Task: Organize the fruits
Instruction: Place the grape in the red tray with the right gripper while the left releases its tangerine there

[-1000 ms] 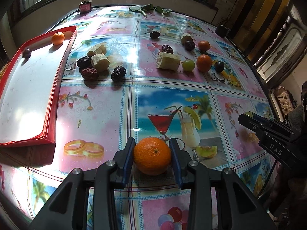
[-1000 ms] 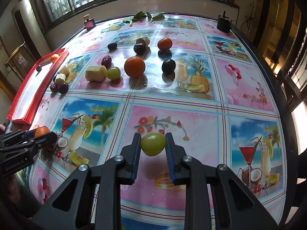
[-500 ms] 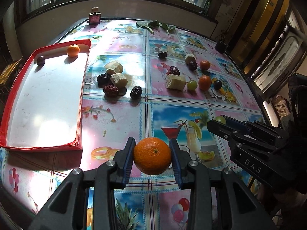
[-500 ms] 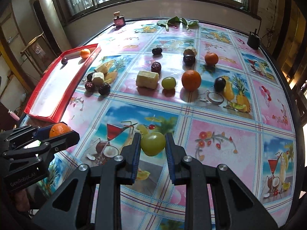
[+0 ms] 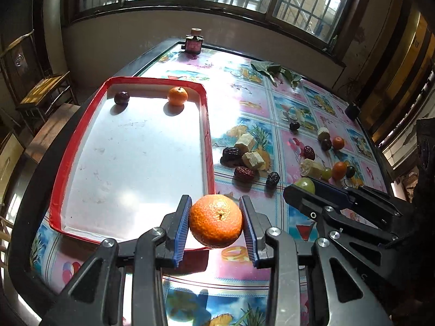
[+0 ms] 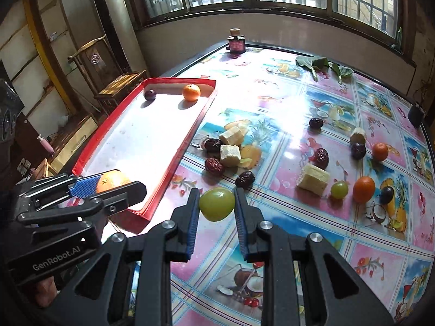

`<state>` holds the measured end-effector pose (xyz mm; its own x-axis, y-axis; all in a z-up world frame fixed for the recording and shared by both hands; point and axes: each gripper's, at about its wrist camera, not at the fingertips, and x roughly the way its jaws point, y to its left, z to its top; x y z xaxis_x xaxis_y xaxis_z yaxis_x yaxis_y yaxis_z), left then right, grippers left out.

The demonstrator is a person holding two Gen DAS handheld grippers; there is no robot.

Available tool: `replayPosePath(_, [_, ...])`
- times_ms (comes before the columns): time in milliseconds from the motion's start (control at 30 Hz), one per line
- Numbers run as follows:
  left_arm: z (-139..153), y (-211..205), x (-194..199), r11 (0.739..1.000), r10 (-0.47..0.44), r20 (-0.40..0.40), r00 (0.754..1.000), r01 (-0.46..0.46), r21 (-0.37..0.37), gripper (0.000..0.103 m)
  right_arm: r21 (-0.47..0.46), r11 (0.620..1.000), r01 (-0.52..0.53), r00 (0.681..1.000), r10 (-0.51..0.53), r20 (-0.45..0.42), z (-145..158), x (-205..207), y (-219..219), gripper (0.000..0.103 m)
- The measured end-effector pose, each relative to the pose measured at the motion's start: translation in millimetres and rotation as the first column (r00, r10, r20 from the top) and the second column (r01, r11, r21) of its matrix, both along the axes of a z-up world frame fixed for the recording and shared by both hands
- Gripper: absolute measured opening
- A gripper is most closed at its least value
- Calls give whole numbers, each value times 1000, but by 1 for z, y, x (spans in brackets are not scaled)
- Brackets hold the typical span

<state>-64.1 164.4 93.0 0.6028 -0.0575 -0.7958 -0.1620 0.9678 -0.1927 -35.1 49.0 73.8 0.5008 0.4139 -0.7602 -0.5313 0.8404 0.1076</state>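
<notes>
Orange mandarin, green grape, red-rimmed white tray, pink picture-tile tablecloth
</notes>
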Motion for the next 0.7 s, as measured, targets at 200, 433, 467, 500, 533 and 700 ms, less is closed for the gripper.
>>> replayPosePath(200, [1, 39, 15, 997, 78, 0, 997, -78, 28, 36, 10, 998, -66, 998, 66, 23, 8, 18, 48, 27])
replayPosePath(433, [-12, 84, 48, 986, 156, -28, 987, -154, 70, 36, -5, 995, -98, 994, 99, 52, 6, 52, 97, 27])
replayPosePath(467, [-14, 89, 54, 983, 164, -30, 986, -161, 83, 36, -8, 995, -99, 994, 99, 51, 4, 59, 103, 27])
replayPosePath(500, [-17, 94, 61, 982, 171, -32, 985, -167, 90, 36, -7, 995, -99, 994, 99, 48, 2, 67, 110, 27])
replayPosePath(533, [-21, 99, 67, 980, 180, -35, 983, -176, 94, 36, -6, 995, -97, 994, 97, 44, -1, 74, 115, 27])
replayPosePath(700, [-41, 125, 96, 975, 208, -82, 975, -200, 92, 36, -33, 997, -76, 997, 76, -10, -23, 112, 141, 27])
